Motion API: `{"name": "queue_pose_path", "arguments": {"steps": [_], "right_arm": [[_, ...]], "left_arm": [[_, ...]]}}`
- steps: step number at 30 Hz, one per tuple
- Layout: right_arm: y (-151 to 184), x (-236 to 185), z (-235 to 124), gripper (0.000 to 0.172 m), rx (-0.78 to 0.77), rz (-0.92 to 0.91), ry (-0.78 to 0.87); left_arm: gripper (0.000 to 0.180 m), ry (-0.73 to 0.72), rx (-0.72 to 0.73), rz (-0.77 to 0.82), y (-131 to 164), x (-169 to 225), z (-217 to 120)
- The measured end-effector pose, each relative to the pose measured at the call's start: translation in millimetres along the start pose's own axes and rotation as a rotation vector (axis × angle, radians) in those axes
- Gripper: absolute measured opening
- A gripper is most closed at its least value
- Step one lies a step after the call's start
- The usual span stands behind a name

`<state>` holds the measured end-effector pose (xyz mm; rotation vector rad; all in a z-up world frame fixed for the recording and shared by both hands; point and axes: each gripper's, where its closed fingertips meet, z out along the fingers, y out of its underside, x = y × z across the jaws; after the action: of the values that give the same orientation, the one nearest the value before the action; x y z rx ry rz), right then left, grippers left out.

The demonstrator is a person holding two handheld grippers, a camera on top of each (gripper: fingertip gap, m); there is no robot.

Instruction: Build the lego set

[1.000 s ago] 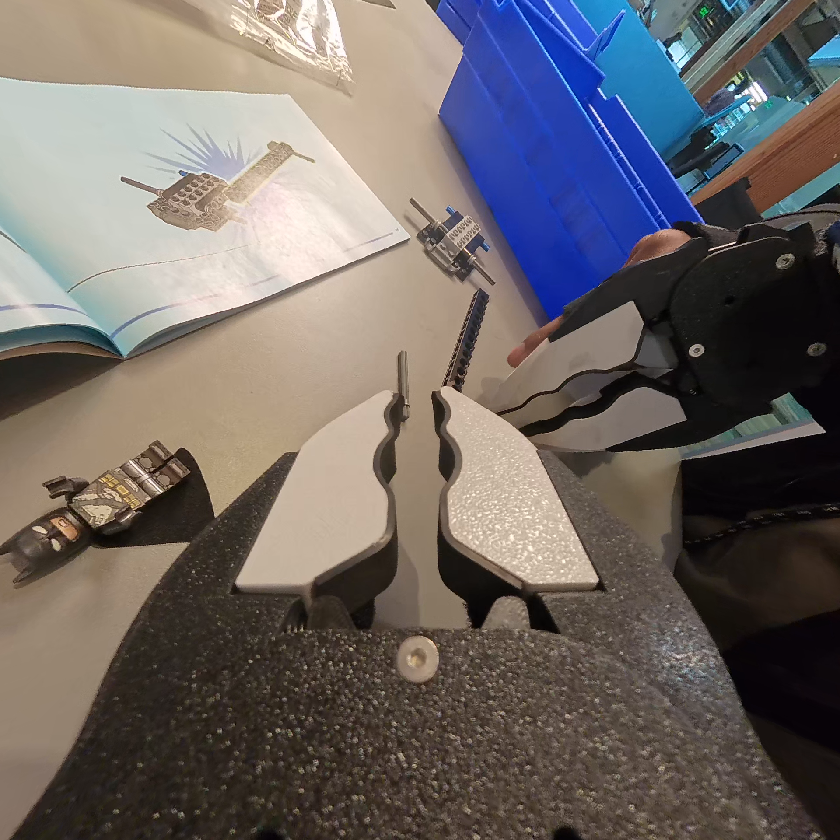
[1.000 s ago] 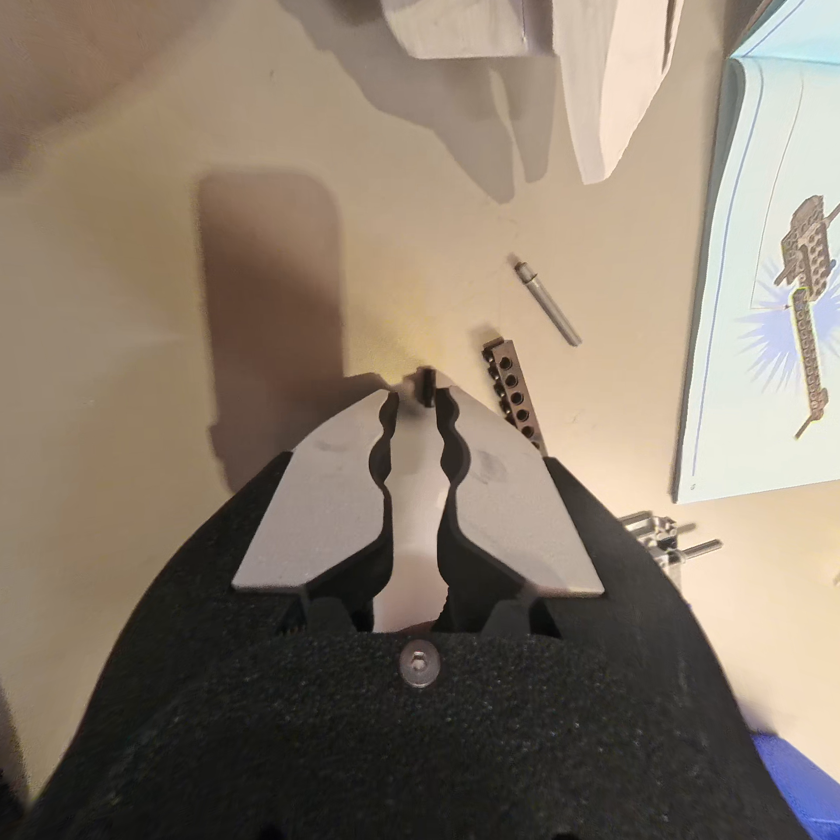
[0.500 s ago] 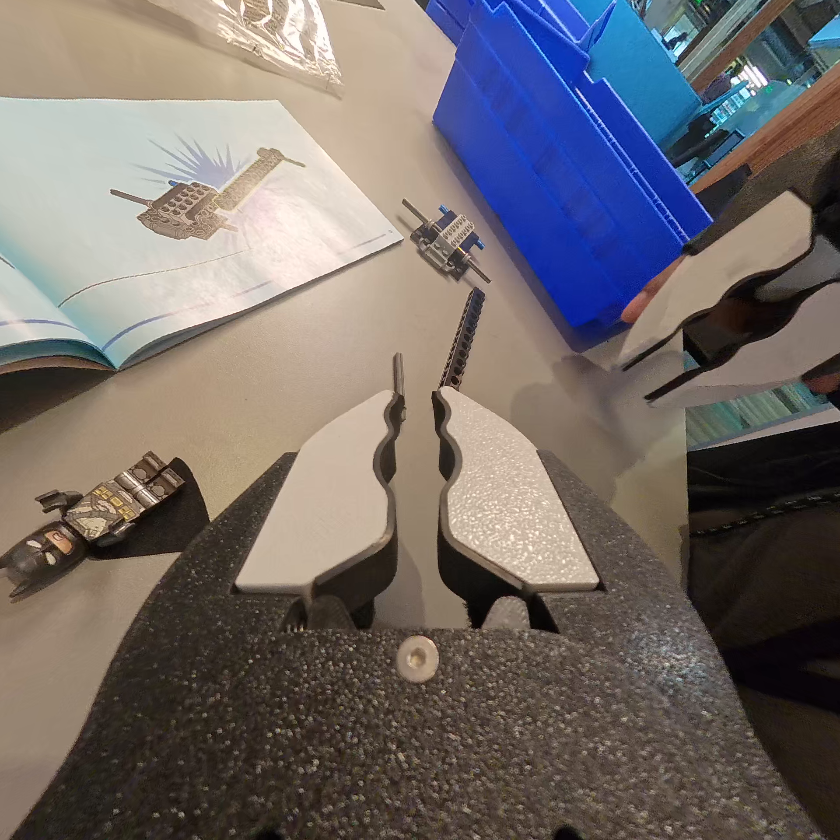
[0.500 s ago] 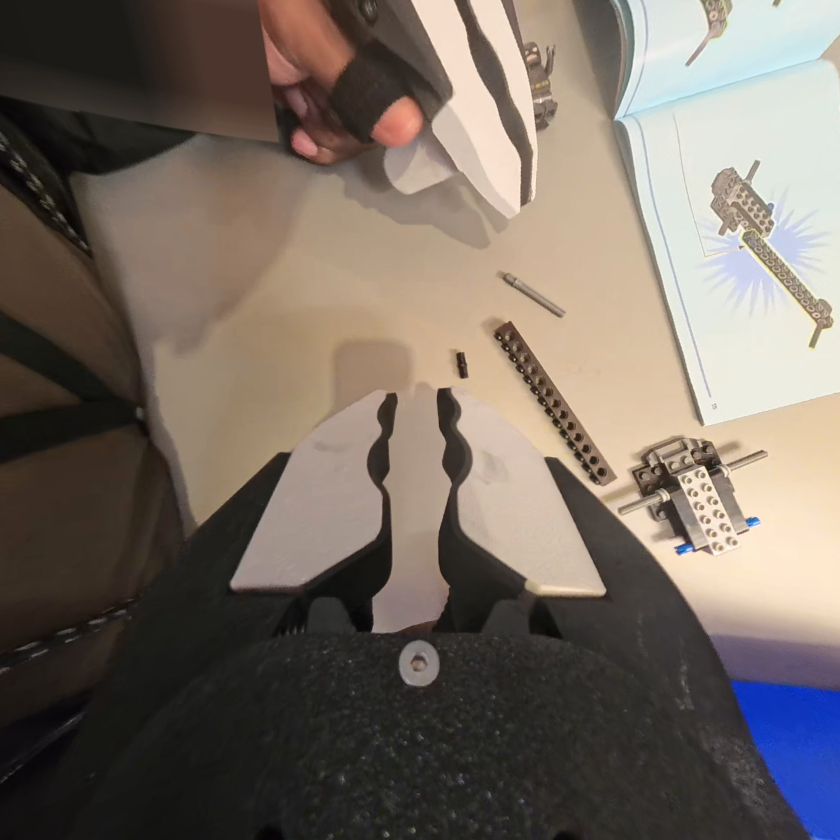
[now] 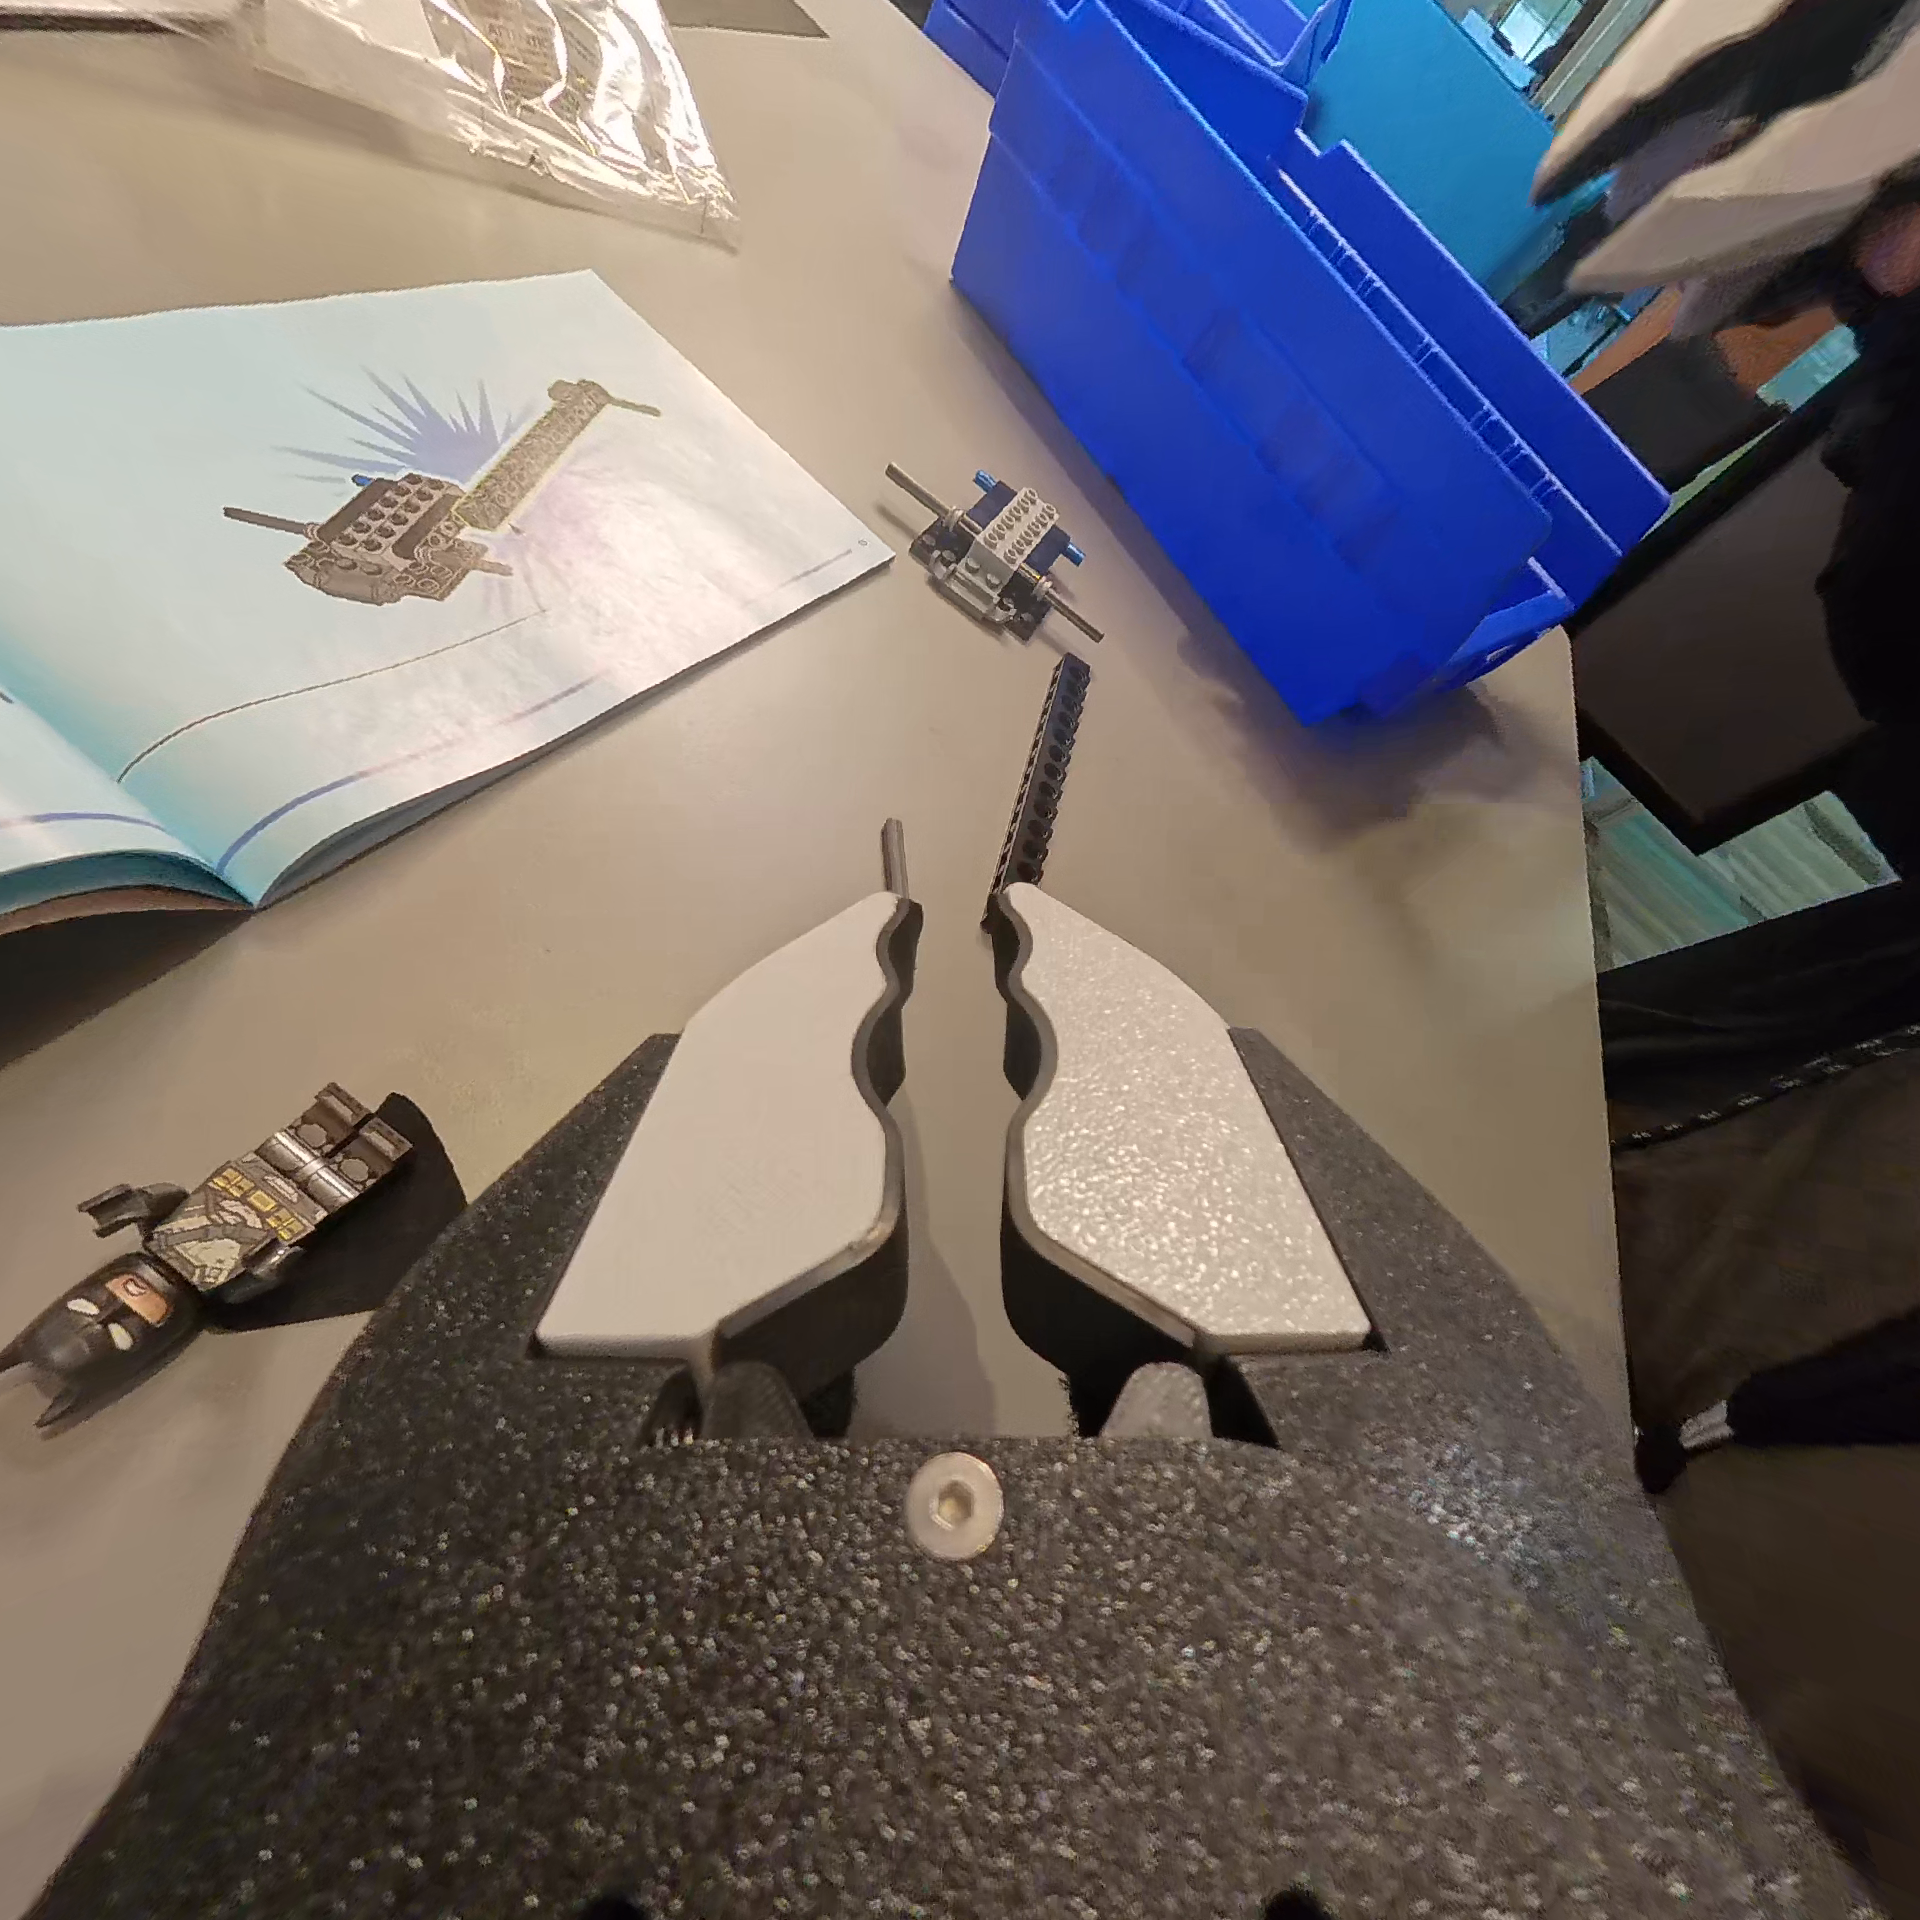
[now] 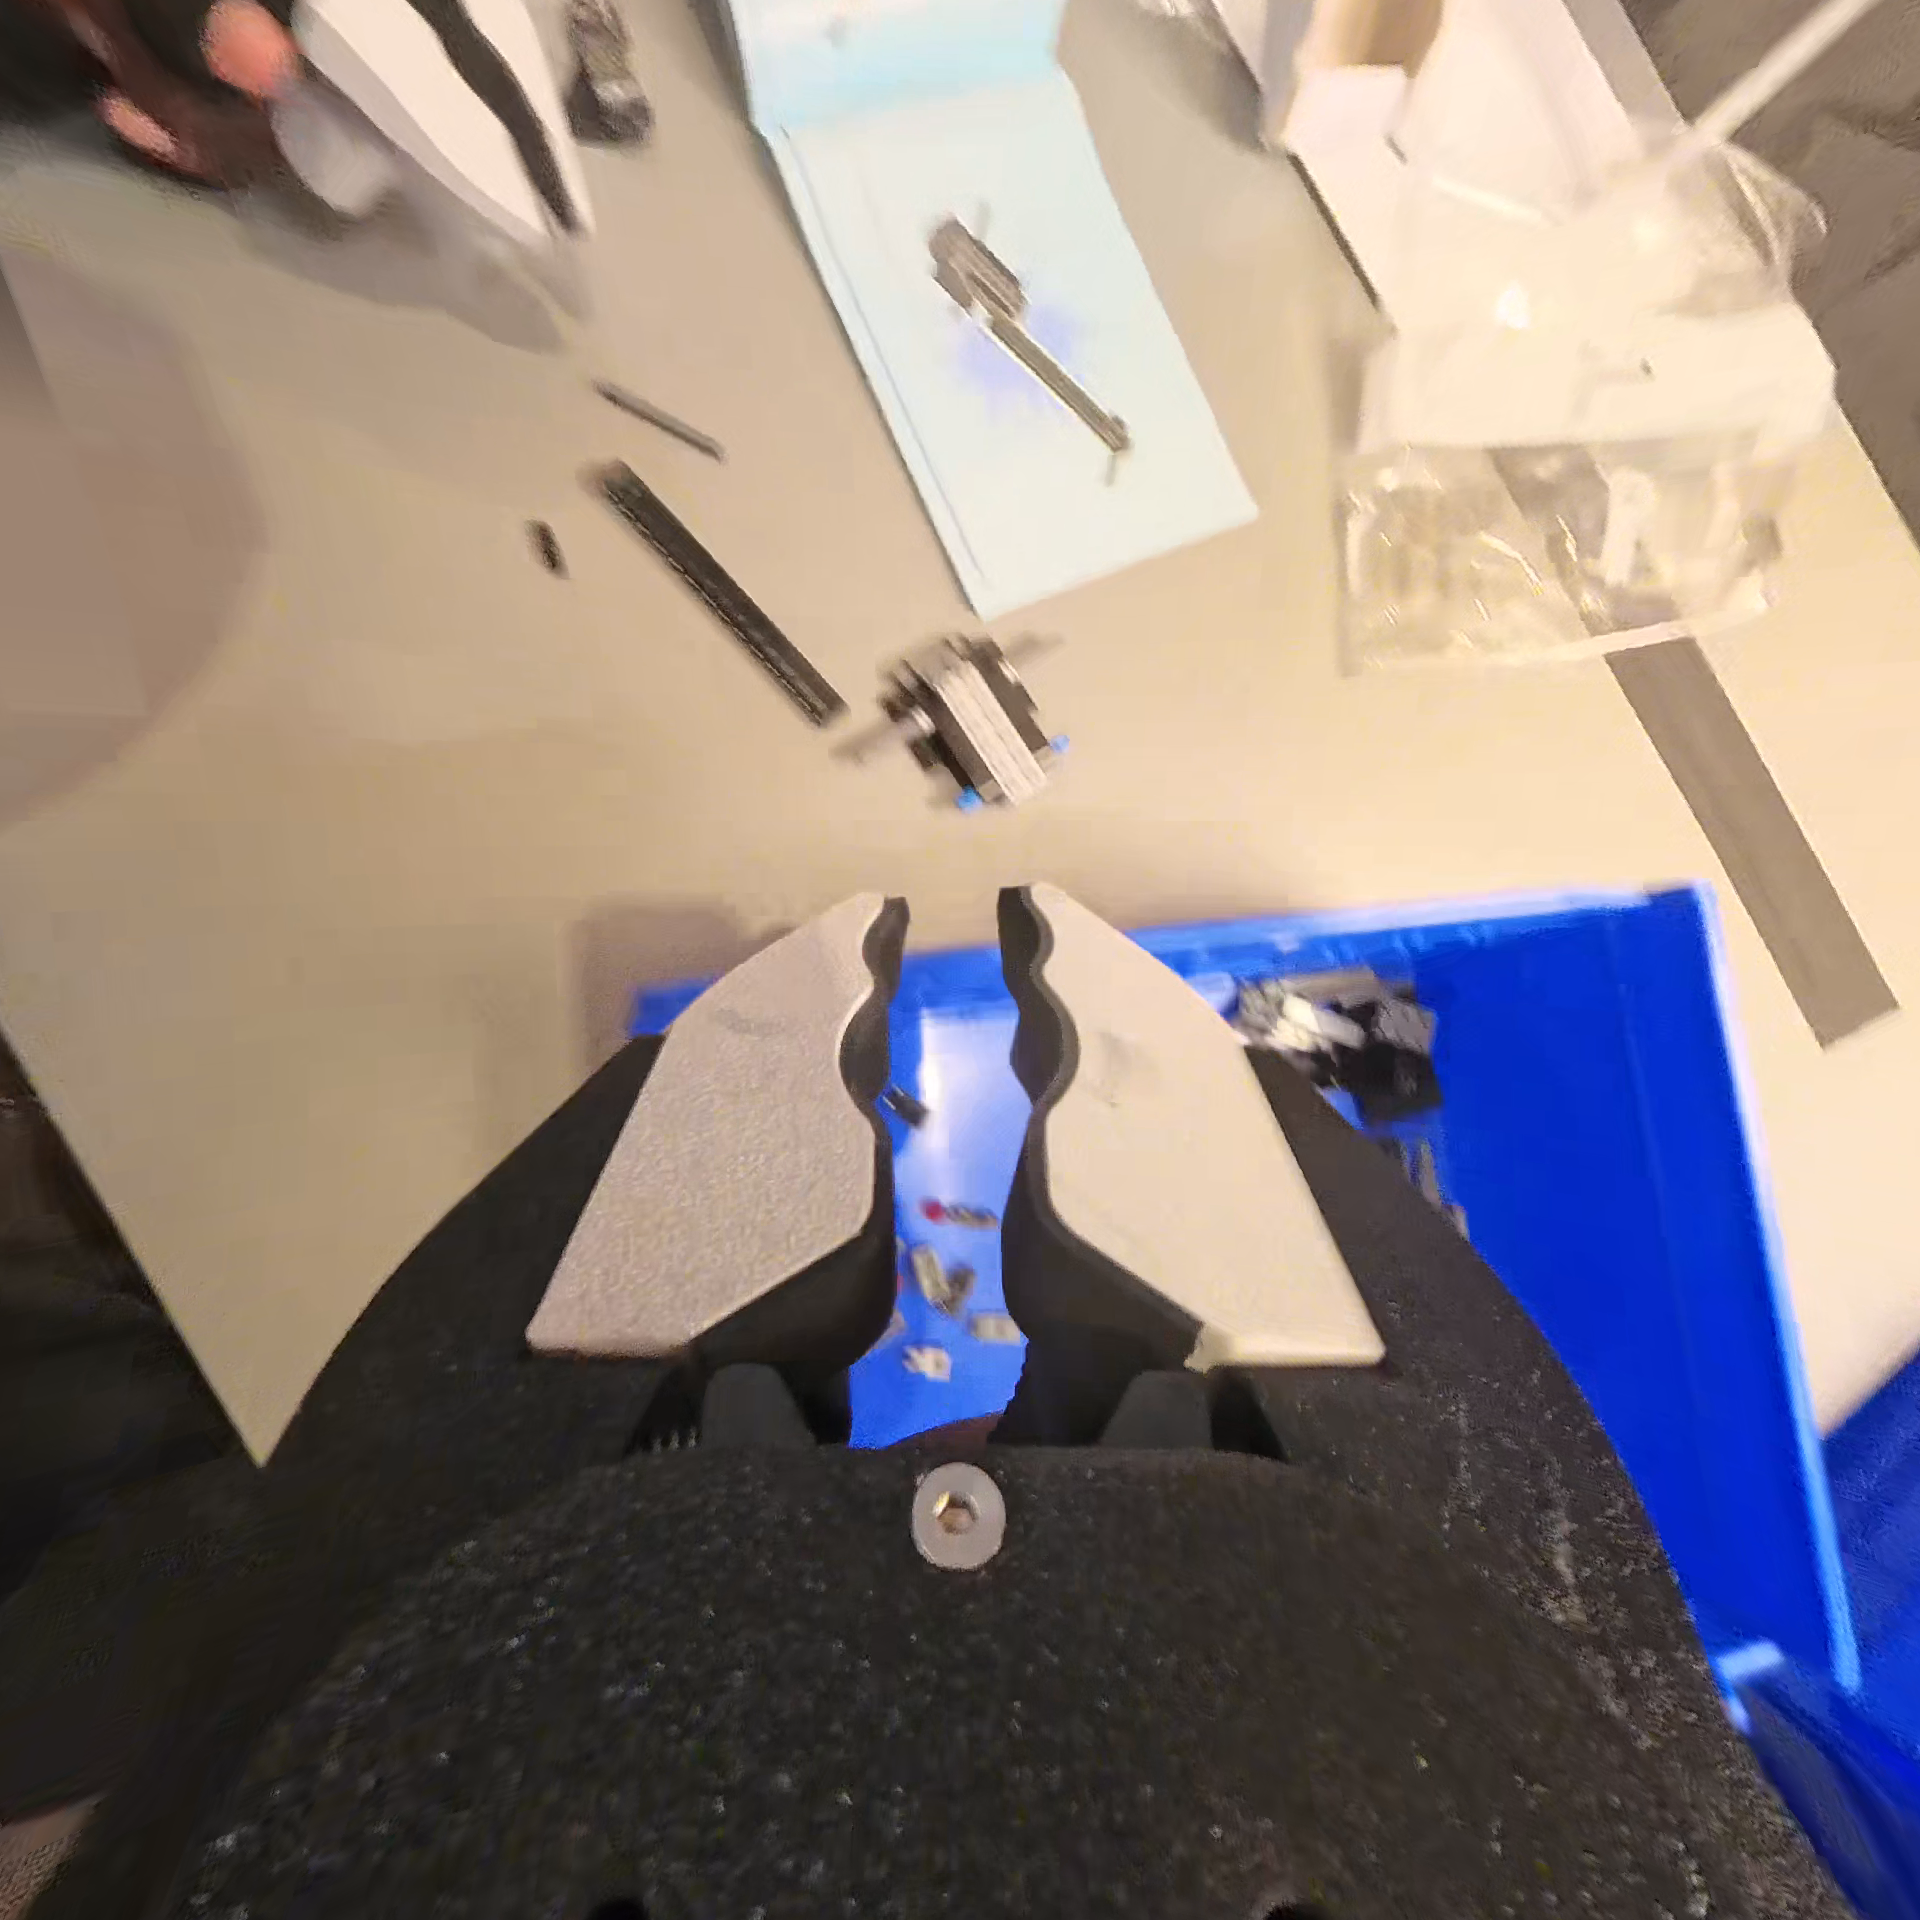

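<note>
Two hand-held grippers are seen over a grey worktop (image 5: 520, 935) strewn with toy-brick parts. The left gripper (image 5: 951, 914) is held low above the worktop, its fingers (image 5: 769, 1122) slightly spread with only bare worktop visible in the gap; nothing is pinched. Just beyond its left fingertip a short grey axle (image 5: 894, 854) lies flat, and just beyond the right fingertip lies the near end of a long black holed beam (image 5: 1044, 790). Farther off rests a small grey-and-black brick assembly with blue pins (image 5: 997, 545), not joined to the beam. An open instruction booklet (image 5: 364, 582) lies to the left, showing a drawing of such an assembly with a beam attached. A dark minifigure (image 5: 218, 1226) lies near the gripper's left side, and clear plastic bags (image 5: 520, 94) sit at the far edge.

The right gripper (image 6: 951, 909) is held above a blue bin (image 6: 1558, 1195) containing small loose pieces; its fingers (image 6: 748, 1132) are also slightly spread, and nothing is held. This view is blurred. A tiny black pin (image 6: 545, 545) lies apart from the beam on the worktop.

By the look of it, the build is partly done: beam, axle and pin lie loose.
</note>
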<state>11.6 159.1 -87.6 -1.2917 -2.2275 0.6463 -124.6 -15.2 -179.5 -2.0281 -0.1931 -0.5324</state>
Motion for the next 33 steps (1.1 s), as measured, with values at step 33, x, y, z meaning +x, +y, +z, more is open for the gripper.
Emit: {"name": "queue_pose_path", "arguments": {"steps": [33], "right_arm": [[147,129,69,0.017,-0.41,-0.616,-0.08]], "left_arm": [[0.014,0.062,0.015,-0.024,-6,1,5]]}}
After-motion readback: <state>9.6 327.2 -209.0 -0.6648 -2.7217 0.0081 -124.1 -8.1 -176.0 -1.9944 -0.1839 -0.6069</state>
